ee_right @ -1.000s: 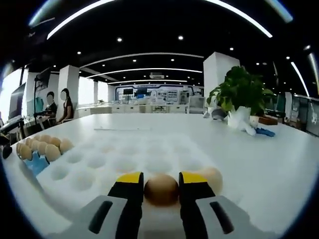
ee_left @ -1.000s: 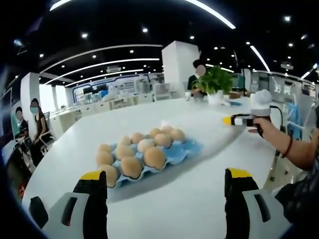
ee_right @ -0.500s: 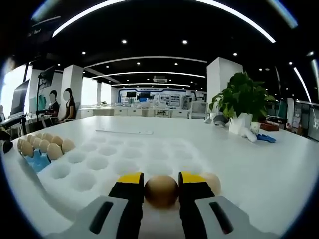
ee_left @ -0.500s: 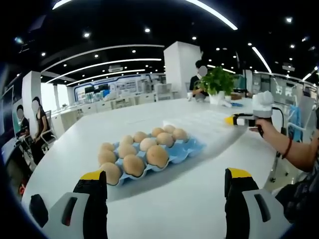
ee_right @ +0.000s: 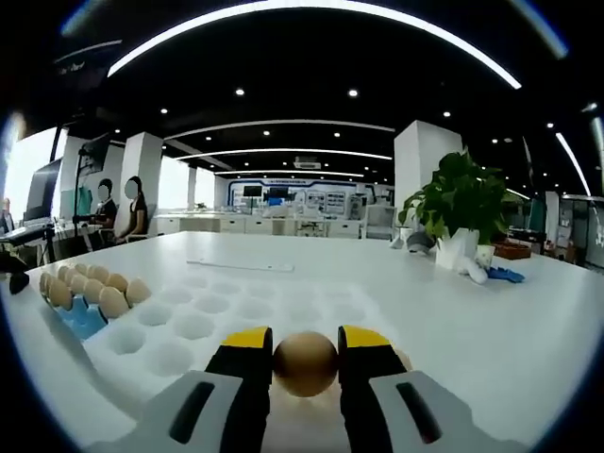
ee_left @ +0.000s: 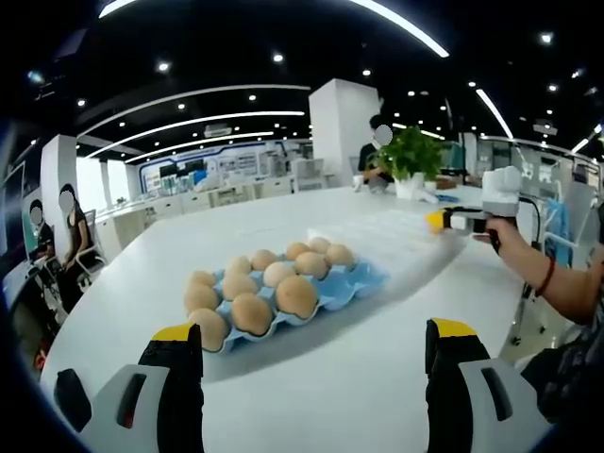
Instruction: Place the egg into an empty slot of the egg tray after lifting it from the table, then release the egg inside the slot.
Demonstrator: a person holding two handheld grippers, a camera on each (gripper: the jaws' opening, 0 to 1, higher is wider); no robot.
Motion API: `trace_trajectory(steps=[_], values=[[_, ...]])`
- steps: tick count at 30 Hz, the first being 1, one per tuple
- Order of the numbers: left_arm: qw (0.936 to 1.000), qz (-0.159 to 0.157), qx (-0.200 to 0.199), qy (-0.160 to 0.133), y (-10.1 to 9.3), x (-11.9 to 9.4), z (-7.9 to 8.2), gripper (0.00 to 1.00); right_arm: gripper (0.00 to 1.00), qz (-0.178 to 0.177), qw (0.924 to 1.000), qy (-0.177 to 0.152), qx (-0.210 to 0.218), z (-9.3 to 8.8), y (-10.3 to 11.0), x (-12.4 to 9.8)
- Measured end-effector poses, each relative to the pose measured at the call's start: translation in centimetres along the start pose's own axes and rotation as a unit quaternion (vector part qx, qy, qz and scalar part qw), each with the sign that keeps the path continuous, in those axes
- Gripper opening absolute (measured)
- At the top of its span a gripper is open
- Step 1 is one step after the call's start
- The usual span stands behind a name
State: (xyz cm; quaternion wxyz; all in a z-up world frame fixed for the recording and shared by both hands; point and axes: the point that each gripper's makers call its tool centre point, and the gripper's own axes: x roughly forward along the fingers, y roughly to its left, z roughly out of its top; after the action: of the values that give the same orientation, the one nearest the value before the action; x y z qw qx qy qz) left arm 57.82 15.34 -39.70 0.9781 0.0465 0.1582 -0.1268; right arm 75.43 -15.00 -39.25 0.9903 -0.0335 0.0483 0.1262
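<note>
Tabletop, white and broad, is seen carrying everything; a potted plant stands far back on it. On it a white egg tray with many empty slots is laid in front of the right gripper, and a blue egg tray loaded with brown eggs is set just beside it. The left gripper is held wide open with nothing between its jaws, low over the table short of the blue tray. The right gripper is closed onto a brown egg, which is pinched at its sides between the yellow-tipped jaws, apparently lifted clear of the table at the white tray's near edge. A second egg is partly hidden behind the right jaw. Risk is judged to lie in the placing: if the egg is let go before it is seated in a slot, it could roll off a ridge or crack; too hard a squeeze could break the shell.
</note>
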Motion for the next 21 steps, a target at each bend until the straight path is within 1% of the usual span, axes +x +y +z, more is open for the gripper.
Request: trace_trajectory(steps=[7,12,20,21], values=[[1.0,0.001,-0.001,-0.001,0.0,-0.1,0.0,1.0,0.28,0.02,0.9997,-0.007,-0.01,0.8,1.7,0.1],[1.0,0.003,-0.001,0.001,0.2,-0.2,-0.1,1.0,0.28,0.034,0.9993,-0.008,-0.015,1.0,2.9,0.2],[1.0,0.005,0.002,0.004,0.4,-0.4,-0.3,1.0,0.28,0.064,0.9977,-0.005,-0.022,1.2,5.5,0.3],[1.0,0.005,0.002,0.004,0.4,-0.5,-0.3,1.0,0.28,0.071,0.9972,-0.006,-0.021,1.2,6.1,0.3]])
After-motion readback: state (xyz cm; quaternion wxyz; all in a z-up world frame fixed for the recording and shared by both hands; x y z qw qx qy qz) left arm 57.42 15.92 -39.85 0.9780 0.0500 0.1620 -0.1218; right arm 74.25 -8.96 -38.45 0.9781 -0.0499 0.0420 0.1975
